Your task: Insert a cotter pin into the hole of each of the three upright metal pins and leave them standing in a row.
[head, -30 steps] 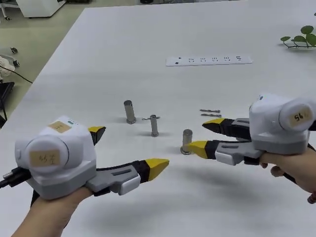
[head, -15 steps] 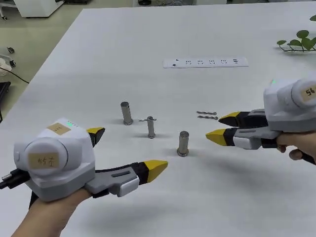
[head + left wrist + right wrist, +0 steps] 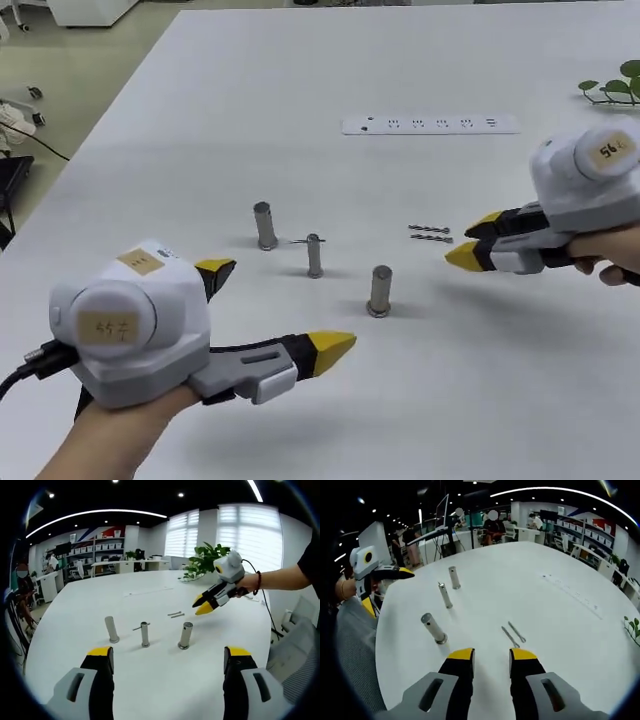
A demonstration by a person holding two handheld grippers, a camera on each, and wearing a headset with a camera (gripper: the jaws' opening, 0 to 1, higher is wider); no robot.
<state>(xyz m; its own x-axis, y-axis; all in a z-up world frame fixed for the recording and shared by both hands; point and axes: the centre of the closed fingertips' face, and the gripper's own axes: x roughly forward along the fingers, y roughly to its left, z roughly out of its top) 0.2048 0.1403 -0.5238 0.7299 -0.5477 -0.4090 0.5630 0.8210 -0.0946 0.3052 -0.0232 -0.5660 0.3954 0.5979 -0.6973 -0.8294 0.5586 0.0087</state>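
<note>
Cotter pins just ahead of right tool — jaws apart, empty

All 3 views, from different sides, share the metal pins.

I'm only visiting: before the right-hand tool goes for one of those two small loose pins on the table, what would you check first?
1. Three posts upright: left post, middle post and right post all stand. Ok.
2. Middle post pinned: a small pin sticks through it. Ok.
3. Left and right posts pinned: no pin in either. Not ok.
4. Spare pins ready: two loose pins lie side by side just ahead of the right gripper. Ok.
5. Right gripper free: fingers apart, nothing between them. Ok.
6. Which way the right post's hole faces: cannot tell.
</note>
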